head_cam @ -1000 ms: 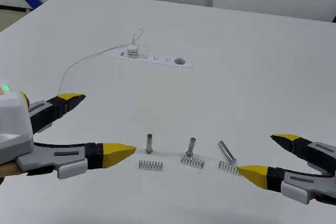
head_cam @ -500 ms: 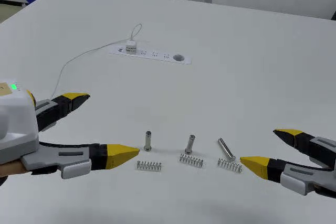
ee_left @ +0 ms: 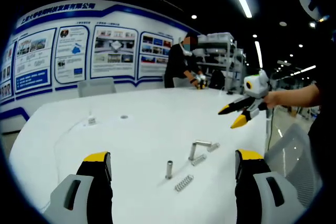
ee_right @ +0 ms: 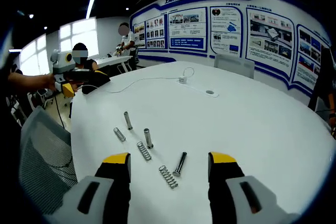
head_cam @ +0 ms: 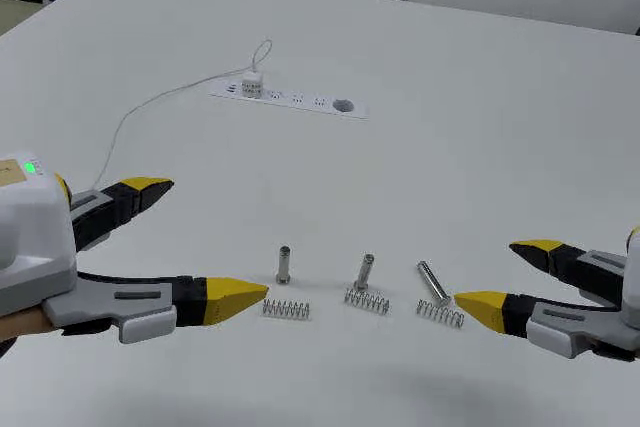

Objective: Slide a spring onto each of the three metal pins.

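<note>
Three metal pins sit in a row on the white table: a left pin (head_cam: 284, 264) and a middle pin (head_cam: 364, 272) standing upright, and a right pin (head_cam: 432, 283) lying on its side. A small spring lies just in front of each: left spring (head_cam: 286, 309), middle spring (head_cam: 366, 300), right spring (head_cam: 440, 314). My left gripper (head_cam: 205, 239) is open, left of the row, nothing between its yellow tips. My right gripper (head_cam: 508, 274) is open too, its near tip close beside the right spring. The right gripper view has the lying pin (ee_right: 179, 164) and its spring (ee_right: 168, 176) just ahead of the jaws.
A white power strip (head_cam: 288, 101) with a plugged adapter and a thin cable (head_cam: 150, 107) lies farther back on the table. A grey chair (ee_right: 44, 158) stands at the table's edge. A person (ee_left: 182, 62) works at another bench in the background.
The right gripper has drifted slightly up and inward toward the right spring; the left gripper has barely moved. Pins and springs lie as before.
</note>
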`<state>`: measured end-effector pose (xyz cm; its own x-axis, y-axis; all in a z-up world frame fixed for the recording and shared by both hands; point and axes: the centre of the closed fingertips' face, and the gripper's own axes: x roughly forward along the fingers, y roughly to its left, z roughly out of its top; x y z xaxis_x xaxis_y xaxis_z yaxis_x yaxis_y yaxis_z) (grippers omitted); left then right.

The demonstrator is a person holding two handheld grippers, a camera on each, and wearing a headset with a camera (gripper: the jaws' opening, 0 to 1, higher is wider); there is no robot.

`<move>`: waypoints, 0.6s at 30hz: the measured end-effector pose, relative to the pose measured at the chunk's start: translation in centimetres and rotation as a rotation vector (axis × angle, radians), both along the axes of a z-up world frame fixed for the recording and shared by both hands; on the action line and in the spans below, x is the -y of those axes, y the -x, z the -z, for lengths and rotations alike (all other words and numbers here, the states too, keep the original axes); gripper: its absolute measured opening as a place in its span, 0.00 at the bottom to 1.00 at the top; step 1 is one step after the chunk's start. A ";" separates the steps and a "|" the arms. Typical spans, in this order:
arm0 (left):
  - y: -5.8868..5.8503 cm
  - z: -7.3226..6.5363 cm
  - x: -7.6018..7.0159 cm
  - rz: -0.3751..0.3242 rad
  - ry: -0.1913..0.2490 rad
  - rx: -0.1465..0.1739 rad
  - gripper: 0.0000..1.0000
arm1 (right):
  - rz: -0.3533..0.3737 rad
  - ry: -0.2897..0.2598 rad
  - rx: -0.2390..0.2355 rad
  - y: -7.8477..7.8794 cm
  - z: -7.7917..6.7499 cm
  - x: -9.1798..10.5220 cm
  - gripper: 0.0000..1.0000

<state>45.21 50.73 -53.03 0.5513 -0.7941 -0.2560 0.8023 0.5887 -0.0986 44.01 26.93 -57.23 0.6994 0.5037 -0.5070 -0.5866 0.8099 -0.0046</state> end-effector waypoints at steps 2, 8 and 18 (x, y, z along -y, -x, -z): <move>0.0 0.1 0.0 -0.002 -0.003 0.001 1.00 | -0.002 0.007 -0.006 -0.3 0.3 0.0 0.59; 0.1 0.3 -0.2 -0.004 -0.003 -0.004 1.00 | -0.011 0.049 -0.031 -0.9 1.5 0.2 0.58; 0.1 0.4 -0.1 -0.004 -0.002 -0.010 1.00 | 0.016 0.046 -0.050 -1.7 2.4 0.3 0.50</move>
<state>45.16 50.81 -53.47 0.5519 -0.7914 -0.2628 0.7990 0.5921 -0.1051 45.75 26.64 -59.62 0.6802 0.4683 -0.5640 -0.5743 0.8185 -0.0129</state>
